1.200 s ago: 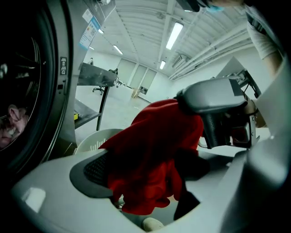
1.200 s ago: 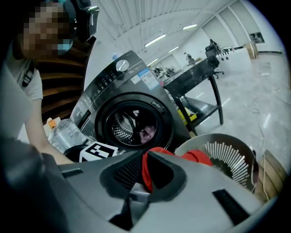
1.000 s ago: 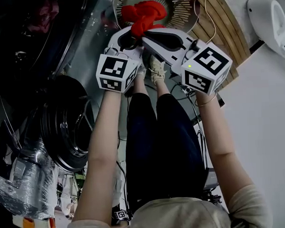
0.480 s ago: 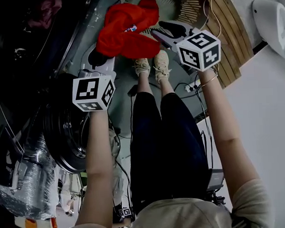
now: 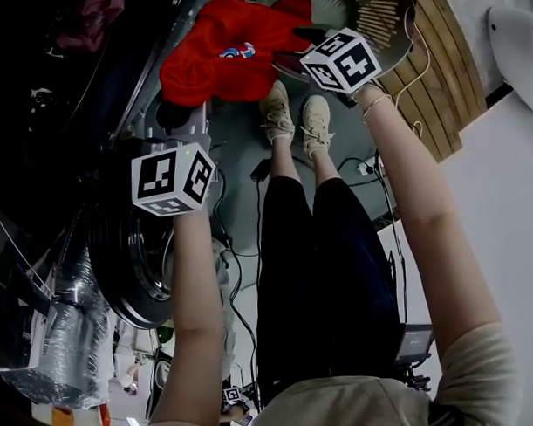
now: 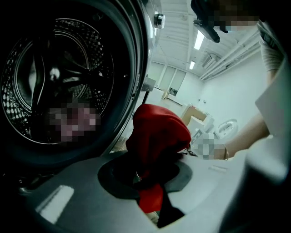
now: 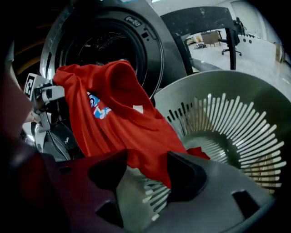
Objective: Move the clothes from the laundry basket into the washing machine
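Observation:
A red garment (image 5: 226,52) with a small printed badge hangs spread between the basket and the washing machine. My left gripper (image 5: 180,108) is shut on a bunched corner of the red garment (image 6: 157,132), just outside the machine's round drum opening (image 6: 59,91). My right gripper (image 7: 148,170) has just been opening. Its jaws stand wide over the grey slatted laundry basket (image 7: 227,123), and the garment's (image 7: 122,113) lower hem hangs loose between the tips, not pinched. In the head view the right gripper (image 5: 306,32) sits beside the cloth's right edge.
The machine's open round door (image 5: 128,256) juts out at the left beneath my left arm. The person's legs and pale shoes (image 5: 294,115) stand between machine and basket (image 5: 377,16). Cables lie on the floor. A dark item lies inside the drum.
The bunched garment has been drawn out wide towards the machine by the left gripper. The right gripper has opened, let the cloth go and moved towards the basket.

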Demonstrator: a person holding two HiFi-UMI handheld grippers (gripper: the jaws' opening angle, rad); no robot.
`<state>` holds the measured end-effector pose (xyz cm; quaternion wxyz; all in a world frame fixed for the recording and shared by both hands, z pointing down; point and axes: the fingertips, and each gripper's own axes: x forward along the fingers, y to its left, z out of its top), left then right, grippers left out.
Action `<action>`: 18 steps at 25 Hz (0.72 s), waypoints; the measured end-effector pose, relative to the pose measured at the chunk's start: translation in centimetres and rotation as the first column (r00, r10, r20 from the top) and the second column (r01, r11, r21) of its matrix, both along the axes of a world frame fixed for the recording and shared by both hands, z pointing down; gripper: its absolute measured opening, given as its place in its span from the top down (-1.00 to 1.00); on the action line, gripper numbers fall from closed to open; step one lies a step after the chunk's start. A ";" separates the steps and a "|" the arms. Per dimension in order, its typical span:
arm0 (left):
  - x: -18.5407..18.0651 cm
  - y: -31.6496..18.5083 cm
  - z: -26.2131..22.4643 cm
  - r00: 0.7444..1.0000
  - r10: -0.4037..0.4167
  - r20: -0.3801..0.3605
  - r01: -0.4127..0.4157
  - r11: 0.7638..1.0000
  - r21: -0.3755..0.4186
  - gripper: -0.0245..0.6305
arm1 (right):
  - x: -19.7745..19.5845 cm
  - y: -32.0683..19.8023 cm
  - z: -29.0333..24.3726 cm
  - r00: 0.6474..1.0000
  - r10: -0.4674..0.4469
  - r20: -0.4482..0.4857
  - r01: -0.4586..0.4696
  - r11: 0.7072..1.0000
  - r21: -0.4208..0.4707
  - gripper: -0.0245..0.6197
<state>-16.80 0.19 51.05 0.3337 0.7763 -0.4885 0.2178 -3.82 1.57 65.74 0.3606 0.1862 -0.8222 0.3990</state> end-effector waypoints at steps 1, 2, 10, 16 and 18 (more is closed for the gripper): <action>0.0 -0.1 0.2 1.000 -0.002 -0.002 0.002 1.000 0.001 0.64 | -0.2 -0.1 0.4 1.000 0.003 0.013 -0.003 1.000 -0.024 0.15; 0.1 -0.2 0.3 1.000 -0.003 -0.004 0.003 1.000 0.002 0.64 | -0.3 -0.2 0.6 1.000 0.012 0.027 -0.010 0.999 -0.051 0.27; 2.1 0.0 0.7 0.998 0.035 -0.044 -0.036 0.999 -0.016 0.64 | 1.1 -0.5 -6.2 0.964 0.189 0.188 -0.163 0.976 -0.145 0.85; 7.9 0.4 -0.6 0.982 0.136 -0.130 -0.135 0.991 0.012 0.46 | 1.1 -1.1 -17.0 0.911 0.252 0.327 -0.249 0.967 -0.052 0.85; 9.8 0.2 -1.3 0.970 0.161 -0.183 -0.159 0.987 0.023 0.04 | 0.9 -1.6 -19.6 0.899 0.258 0.352 -0.269 0.963 -0.019 0.85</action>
